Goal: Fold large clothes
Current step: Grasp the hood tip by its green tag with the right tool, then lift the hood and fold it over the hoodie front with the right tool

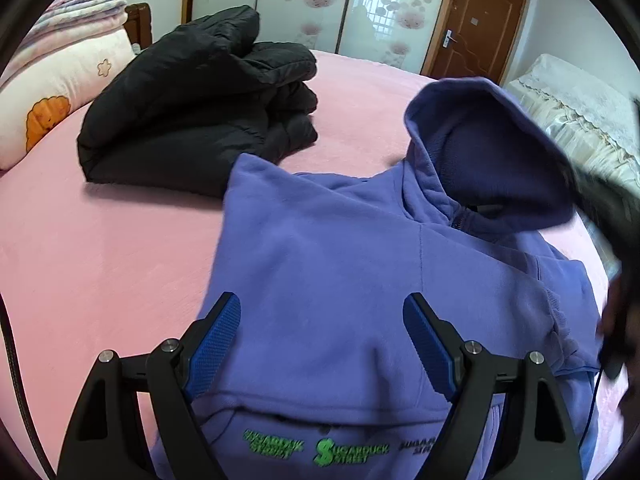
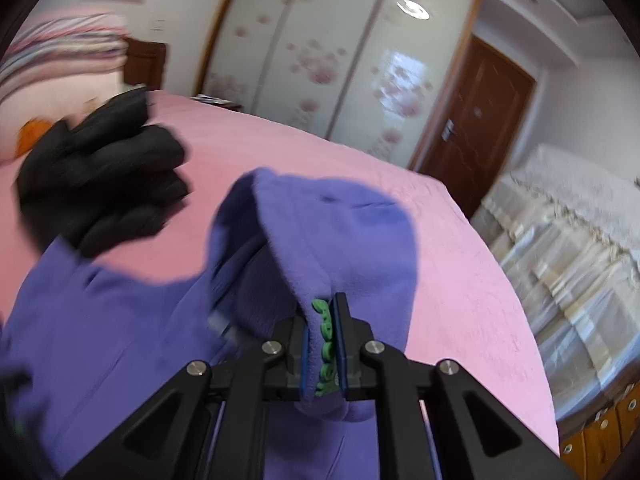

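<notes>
Purple hoodie [image 1: 360, 264] lies spread on the pink bed [image 1: 100, 260], its hood [image 1: 496, 152] raised toward the far edge; a folded black jacket [image 1: 192, 116] sits just beyond it, near the pillows [image 1: 52, 92]. Left gripper [image 1: 322, 344] hovers over the hoodie with its jaws apart, holding nothing; right gripper [image 2: 324, 344] is clamped on a fold of hoodie fabric bearing green lettering [image 2: 326, 344], lifting it above the bed.

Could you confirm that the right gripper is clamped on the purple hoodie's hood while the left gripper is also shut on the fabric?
Not quite: in the left wrist view the left gripper is open above the purple hoodie. The right gripper is indeed shut on its hood.
</notes>
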Tool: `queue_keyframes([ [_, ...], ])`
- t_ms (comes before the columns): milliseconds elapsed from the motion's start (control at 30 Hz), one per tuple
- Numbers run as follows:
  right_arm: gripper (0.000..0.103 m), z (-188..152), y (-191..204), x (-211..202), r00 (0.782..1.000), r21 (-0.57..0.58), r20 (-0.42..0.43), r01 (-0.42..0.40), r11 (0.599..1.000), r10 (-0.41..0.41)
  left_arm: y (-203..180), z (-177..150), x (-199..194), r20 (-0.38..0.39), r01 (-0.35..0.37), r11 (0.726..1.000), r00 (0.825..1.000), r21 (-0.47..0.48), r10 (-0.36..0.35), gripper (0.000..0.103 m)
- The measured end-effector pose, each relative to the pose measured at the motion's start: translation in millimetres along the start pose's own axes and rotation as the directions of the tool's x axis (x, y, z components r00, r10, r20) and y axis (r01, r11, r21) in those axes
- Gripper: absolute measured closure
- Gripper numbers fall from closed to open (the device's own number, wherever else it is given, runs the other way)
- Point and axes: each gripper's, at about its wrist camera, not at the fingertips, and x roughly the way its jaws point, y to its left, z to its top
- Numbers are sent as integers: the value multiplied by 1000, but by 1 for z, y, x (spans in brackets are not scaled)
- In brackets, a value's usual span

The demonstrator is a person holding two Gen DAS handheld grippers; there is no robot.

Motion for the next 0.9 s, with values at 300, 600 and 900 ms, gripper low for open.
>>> queue_keyframes([
  [300, 84, -82, 61, -24, 997, -140, -77, -11, 990, 0, -1, 12, -22, -15, 50, 999, 999, 15, -49, 20],
  [600, 64, -63, 3, -39, 959, 187, -80, -253, 949, 271, -29, 42, -36, 30, 111, 992, 993, 64, -113, 20],
  [900, 56, -45, -100, -10, 921, 585, -7, -312, 748, 390, -74, 47, -14, -18, 154, 979, 988, 133, -153, 20],
])
